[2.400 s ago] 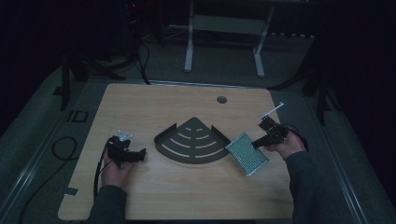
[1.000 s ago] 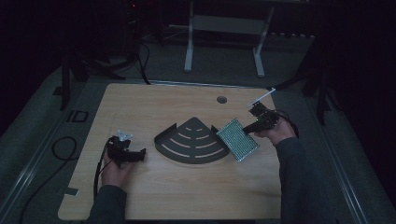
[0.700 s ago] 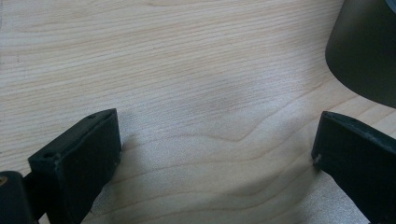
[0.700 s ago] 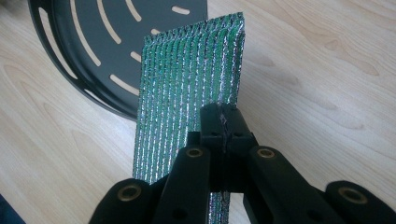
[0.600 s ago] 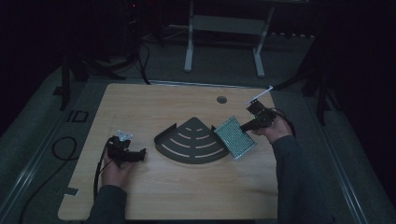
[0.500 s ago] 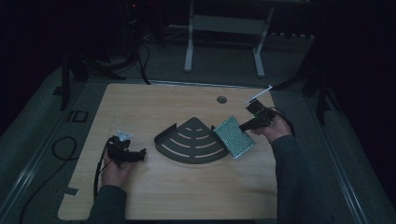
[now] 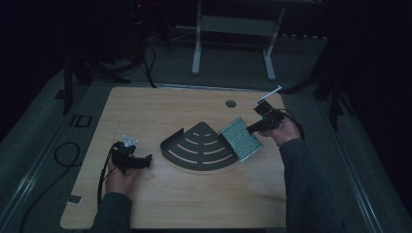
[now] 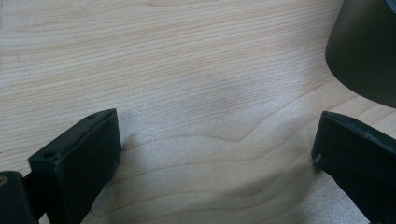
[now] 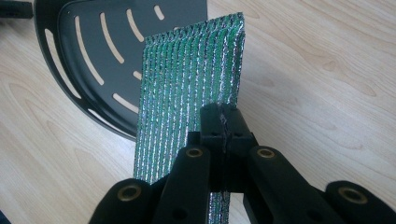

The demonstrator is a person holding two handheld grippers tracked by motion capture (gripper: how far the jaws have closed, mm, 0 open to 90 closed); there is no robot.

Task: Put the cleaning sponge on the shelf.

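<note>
Green-and-silver mesh pad [image 9: 191, 88] pinched at its near edge by right tool [image 9: 224, 122], jaws clamped tight on it. Held on edge, tilted, far end over right rim of black slotted tray [image 7: 199, 148] at mid-bench [image 7: 145, 204]. Looks light, thin, springy; probably flexes and sags away from the grip, so swings call for care. Rough woven face unlikely to slip. Grip at an edge works; hold nearer the middle of that edge likely steadier for laying flat in tray. Not fragile, though strands may snag on slots. Left tool [image 8: 210, 154] wide open, empty, low over bare wood at near left beside tray.
</note>
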